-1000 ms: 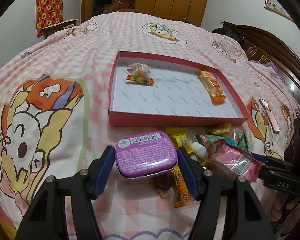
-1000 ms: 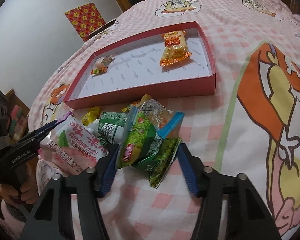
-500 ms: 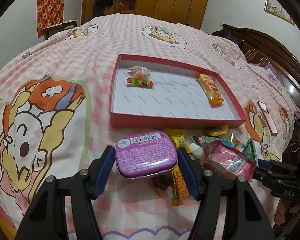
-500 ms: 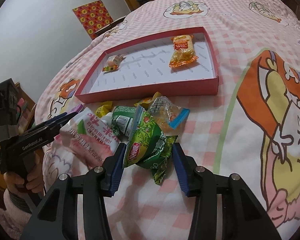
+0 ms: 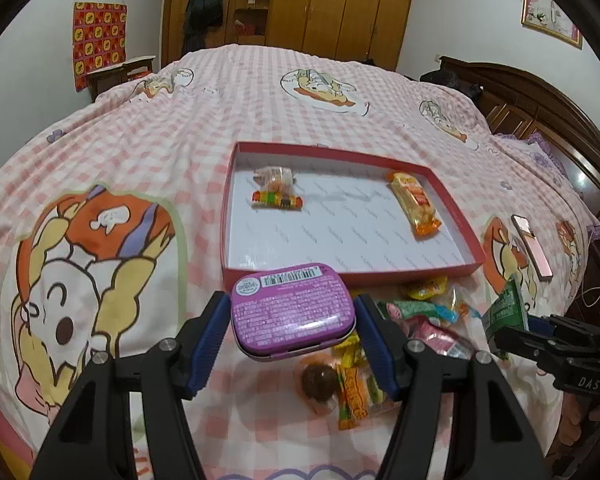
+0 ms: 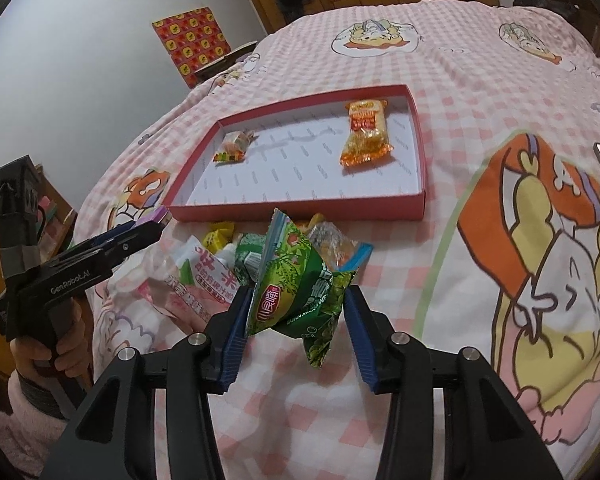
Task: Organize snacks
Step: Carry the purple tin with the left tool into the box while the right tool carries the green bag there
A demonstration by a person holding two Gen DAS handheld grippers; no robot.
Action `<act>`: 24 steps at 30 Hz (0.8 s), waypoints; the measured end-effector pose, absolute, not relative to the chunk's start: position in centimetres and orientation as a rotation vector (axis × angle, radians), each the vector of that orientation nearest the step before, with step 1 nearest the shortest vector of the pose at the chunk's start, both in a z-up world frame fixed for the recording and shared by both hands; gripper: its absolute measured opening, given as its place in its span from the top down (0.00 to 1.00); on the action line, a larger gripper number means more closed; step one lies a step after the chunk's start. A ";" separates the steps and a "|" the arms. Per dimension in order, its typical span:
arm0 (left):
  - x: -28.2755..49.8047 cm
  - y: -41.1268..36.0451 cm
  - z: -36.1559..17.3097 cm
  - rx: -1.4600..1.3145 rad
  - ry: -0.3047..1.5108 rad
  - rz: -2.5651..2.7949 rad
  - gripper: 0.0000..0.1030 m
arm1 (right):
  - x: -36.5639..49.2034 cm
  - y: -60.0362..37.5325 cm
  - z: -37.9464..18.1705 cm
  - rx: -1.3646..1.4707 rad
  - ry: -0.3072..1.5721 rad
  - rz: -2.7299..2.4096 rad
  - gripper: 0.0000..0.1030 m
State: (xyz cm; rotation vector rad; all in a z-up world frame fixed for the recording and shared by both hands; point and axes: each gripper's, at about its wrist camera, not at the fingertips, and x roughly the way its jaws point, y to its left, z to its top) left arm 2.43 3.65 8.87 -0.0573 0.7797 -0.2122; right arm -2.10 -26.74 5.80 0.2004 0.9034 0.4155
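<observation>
Green packet lifted, jaws clamped.

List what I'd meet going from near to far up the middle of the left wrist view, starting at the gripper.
left gripper shut on the purple tin → near wall of the red tray → rainbow candy strip → clear-wrapped sweet → pink checked bedspread → wooden wardrobe.

The bed is covered in a pink-and-white check printed with orange and yellow cartoon figures. The tray is seen with red walls and a white floor. A purple tin carries a white barcode label. A green packet is marked with a red logo. Blue pads are set on black claws.
</observation>
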 end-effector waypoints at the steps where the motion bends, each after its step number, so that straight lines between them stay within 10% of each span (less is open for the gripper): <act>1: 2.6 3.7 9.0 -0.055 0.779 -0.212 0.35 | -2.0 -26.8 6.0 0.198 0.900 0.416 0.54; 24: 8.0 1.5 10.0 0.028 0.738 -0.214 0.35 | 2.3 -27.1 8.6 0.124 0.849 0.374 0.54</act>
